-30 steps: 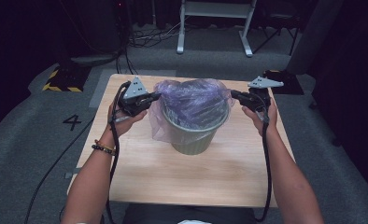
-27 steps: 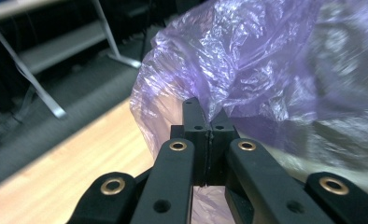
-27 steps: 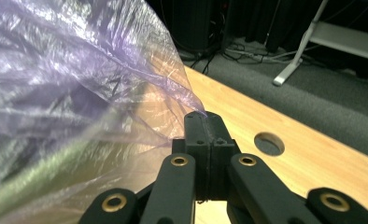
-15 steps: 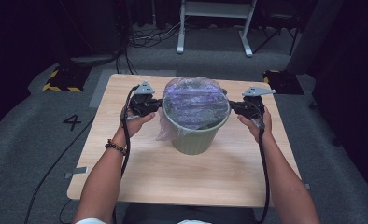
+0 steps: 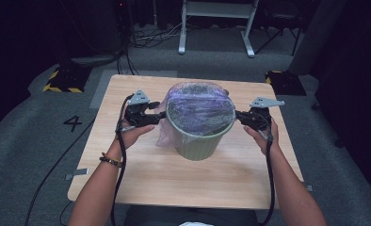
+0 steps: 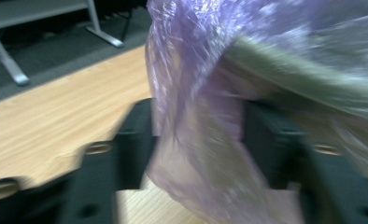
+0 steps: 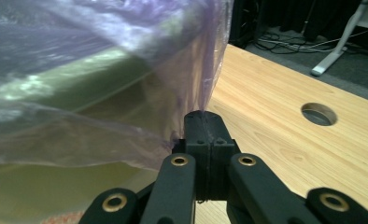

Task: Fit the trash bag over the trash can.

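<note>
- While the purple bag [image 5: 200, 110] sits stretched over the green bin [image 5: 197, 141] at mid-table, draw its skirt evenly down both sides.
- The left gripper [image 6: 196, 140] has just been opening; its jaws stand apart with film hanging loose between them.
- The right gripper [image 7: 204, 126] is pinched shut on the bag's edge.
- Motion blurs the left gripper view, and the film veils the bin's inside.
</note>
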`<action>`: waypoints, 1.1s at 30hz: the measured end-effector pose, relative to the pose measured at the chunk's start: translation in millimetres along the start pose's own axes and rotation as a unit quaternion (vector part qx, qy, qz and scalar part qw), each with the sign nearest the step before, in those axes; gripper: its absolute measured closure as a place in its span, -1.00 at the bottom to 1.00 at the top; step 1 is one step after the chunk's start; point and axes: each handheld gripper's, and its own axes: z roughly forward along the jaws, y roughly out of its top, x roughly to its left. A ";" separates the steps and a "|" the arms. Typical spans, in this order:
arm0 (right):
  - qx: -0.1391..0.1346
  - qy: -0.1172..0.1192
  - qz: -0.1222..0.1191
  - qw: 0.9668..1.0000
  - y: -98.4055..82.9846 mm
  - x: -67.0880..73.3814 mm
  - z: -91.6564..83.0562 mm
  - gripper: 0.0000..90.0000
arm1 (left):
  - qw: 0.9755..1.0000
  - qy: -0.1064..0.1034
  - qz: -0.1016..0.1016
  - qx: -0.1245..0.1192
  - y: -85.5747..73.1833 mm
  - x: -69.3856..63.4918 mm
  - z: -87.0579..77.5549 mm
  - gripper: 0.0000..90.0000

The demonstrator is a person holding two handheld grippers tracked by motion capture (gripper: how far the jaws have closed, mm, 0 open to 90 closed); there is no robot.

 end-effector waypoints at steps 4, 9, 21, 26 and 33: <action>-0.014 -0.009 0.003 1.000 -1.0 -2.2 -14.3 1.00 | 0.999 -0.002 0.044 -0.032 -0.4 -24.5 -34.8 -0.45; -0.017 -0.015 -0.010 1.000 0.2 1.1 -30.1 1.00 | 0.995 0.006 0.093 -0.033 -9.3 -64.8 -64.5 -0.51; -0.009 0.019 -0.048 0.999 -3.0 22.7 -49.8 1.00 | 0.993 -0.026 0.113 -0.002 -29.0 -110.6 -21.0 -0.54; -0.009 0.042 -0.052 0.998 -10.3 30.6 -53.9 0.94 | 0.988 -0.004 0.152 0.010 -26.6 -113.7 -9.0 0.19; -0.014 0.046 -0.052 0.997 -20.6 33.9 -60.5 0.43 | 0.982 -0.007 0.186 0.041 -31.7 -115.2 -0.3 1.00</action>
